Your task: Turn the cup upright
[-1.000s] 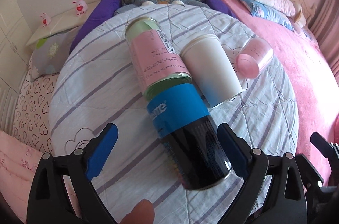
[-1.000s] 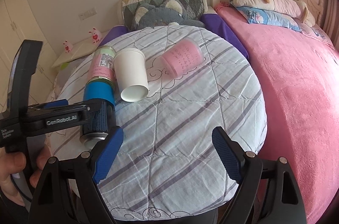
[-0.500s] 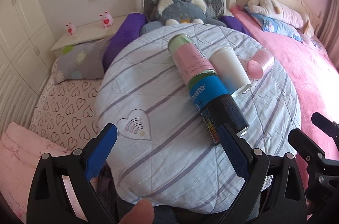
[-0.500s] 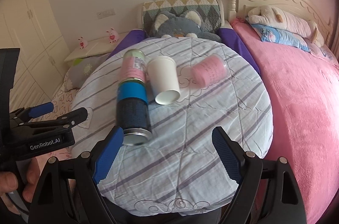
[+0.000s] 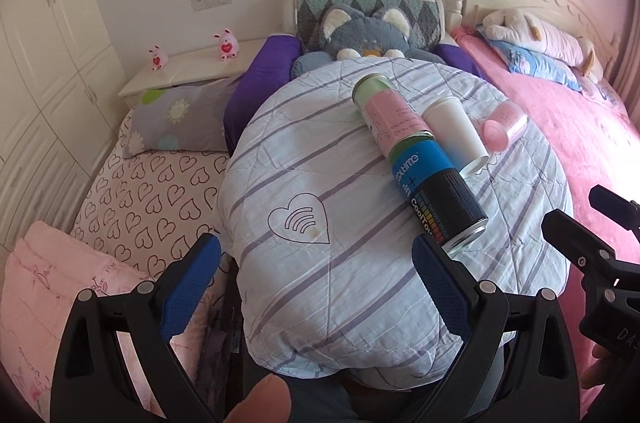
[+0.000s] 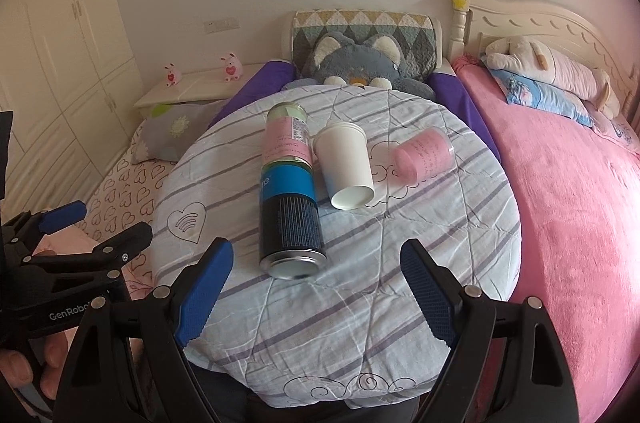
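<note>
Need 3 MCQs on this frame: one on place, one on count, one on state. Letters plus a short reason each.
1. Where does the white cup lie?
A. Between the tall can and the pink cup
B. On the pink blanket
C. Beside the cat plush

2. How many containers lie on the striped quilt?
A. Two
B. Three
C. Five

3. What state are the two grippers in?
A. Both open, holding nothing
B. Left shut on the can
C. Right shut on the white cup

Answers:
1 A: the tall can lies at the white cup's left and the pink cup at its right.
2 B: one can and two cups, all on their sides.
3 A: the left gripper and the right gripper both show spread fingers with only quilt between them.
</note>
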A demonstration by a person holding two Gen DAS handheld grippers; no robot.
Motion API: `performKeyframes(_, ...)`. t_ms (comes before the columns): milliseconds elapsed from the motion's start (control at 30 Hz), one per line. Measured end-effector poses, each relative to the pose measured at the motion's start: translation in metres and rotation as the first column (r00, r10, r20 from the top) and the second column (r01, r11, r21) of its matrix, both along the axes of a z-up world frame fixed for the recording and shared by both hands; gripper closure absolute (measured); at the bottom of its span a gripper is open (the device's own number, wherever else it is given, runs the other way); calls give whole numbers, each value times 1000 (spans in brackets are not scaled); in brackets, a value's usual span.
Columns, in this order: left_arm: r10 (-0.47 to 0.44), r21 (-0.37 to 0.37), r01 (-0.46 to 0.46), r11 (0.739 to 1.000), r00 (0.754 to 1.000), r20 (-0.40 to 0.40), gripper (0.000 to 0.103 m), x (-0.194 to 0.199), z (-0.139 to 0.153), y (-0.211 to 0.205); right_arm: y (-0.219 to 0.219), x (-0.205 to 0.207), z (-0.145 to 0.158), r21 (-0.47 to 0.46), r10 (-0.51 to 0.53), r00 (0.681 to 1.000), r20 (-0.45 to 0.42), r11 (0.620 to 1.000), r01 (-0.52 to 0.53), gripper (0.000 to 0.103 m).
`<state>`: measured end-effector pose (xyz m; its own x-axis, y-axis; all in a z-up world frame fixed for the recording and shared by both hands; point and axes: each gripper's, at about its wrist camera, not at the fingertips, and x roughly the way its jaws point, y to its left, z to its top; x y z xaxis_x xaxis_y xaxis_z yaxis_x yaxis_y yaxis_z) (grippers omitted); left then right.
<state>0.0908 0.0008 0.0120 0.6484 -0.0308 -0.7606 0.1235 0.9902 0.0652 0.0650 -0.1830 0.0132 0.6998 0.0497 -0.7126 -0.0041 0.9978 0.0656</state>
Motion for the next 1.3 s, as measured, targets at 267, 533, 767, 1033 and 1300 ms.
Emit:
performKeyframes(267,-3,-9,3,1000,1000,5,5,-1,2,2,7,4,4,-13,12,1000,5,1000,-12,17)
performKeyframes(533,6,-10,-5,1000,1000,4,5,-1,3,4,8,4,3,-13,12,1000,5,1000,-12,17)
performKeyframes(767,29,-17,-29,999,1000,-7,5,7,-2,14,9,11,1,-16,26,1000,-15,1000,-26,17)
performKeyframes(1033,43,-22,-44,999,999,-25,5,20,-11,21,14,46,-11,-12,70,993,-95,997,-71,17)
performKeyframes(1300,71,-11,-71,997,996,-47,5,42,-23,31,31,91,-36,-24,138,968,-209,989,-147,17)
